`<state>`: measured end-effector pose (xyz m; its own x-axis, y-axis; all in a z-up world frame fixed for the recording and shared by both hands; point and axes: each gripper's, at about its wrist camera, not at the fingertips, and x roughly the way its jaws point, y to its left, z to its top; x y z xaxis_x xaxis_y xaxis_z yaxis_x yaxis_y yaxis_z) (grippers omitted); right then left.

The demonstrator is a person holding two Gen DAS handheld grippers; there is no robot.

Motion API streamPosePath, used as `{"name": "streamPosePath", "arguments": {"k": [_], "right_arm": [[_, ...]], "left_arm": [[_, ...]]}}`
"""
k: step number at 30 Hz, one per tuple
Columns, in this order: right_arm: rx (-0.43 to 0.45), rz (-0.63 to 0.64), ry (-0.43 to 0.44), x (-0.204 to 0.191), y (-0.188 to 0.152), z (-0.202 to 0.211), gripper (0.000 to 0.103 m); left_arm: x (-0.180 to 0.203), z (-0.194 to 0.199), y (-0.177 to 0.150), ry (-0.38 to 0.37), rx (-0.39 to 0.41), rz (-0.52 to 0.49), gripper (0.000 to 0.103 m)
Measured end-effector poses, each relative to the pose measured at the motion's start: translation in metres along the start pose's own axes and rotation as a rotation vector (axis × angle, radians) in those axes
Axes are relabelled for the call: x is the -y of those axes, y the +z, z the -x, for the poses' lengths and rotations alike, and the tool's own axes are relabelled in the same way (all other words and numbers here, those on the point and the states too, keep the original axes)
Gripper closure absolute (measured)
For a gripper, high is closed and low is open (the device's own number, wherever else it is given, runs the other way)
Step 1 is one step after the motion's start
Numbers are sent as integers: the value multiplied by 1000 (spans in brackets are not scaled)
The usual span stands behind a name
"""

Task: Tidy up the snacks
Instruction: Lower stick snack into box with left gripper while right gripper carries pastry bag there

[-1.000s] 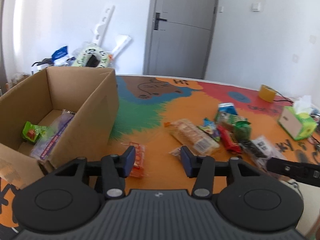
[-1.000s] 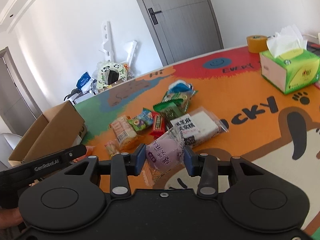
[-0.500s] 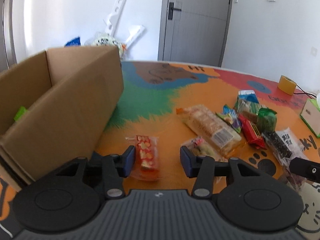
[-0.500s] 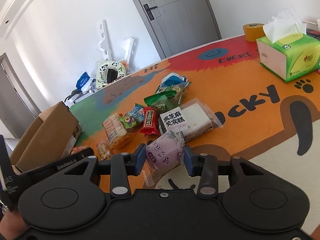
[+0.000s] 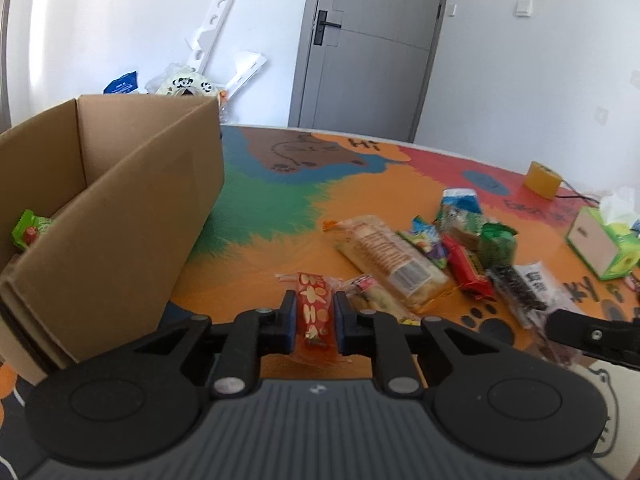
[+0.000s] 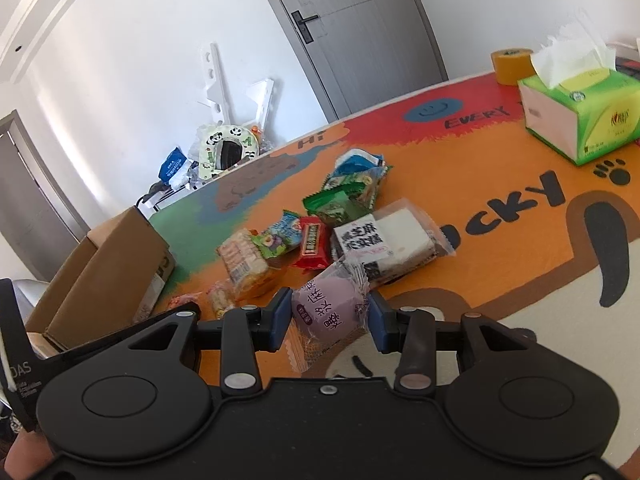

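Observation:
My left gripper point(image 5: 314, 316) is shut on an orange-red snack packet point(image 5: 314, 312) low over the table, right of the open cardboard box point(image 5: 120, 200). A green snack point(image 5: 30, 230) lies inside the box. My right gripper point(image 6: 330, 316) is shut on a purple wrapped pastry point(image 6: 330, 312) and holds it above the table. A pile of snacks lies mid-table: a long cracker pack point(image 5: 390, 260), a red bar point(image 5: 466, 270), green packets point(image 6: 340, 204) and a black-and-white sesame pack point(image 6: 384, 242). The box also shows at the left of the right wrist view point(image 6: 100, 276).
A green tissue box point(image 6: 580, 120) and a roll of yellow tape point(image 6: 512, 64) stand at the table's far right. The tablecloth point(image 5: 280, 200) is multicoloured. Clutter lies on the floor by the white wall, beside a grey door.
My left gripper has dropped toward the table and closed on the orange-red packet. My right gripper keeps hold of the purple pastry and has drifted slightly.

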<state>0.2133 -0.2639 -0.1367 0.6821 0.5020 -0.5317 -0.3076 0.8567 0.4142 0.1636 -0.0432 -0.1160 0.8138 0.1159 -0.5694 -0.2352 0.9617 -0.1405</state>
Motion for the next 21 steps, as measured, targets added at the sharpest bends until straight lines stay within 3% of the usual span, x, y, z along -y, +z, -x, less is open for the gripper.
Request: {"name": "streamPosePath", "arguments": {"k": [10, 21], "right_arm": [[43, 37, 34, -28, 14, 12, 62], [79, 77, 87, -67, 27, 16, 62]], "left_arm": [[-4, 39, 26, -72, 78, 10, 86], [-24, 74, 51, -90, 148, 21, 86]]}}
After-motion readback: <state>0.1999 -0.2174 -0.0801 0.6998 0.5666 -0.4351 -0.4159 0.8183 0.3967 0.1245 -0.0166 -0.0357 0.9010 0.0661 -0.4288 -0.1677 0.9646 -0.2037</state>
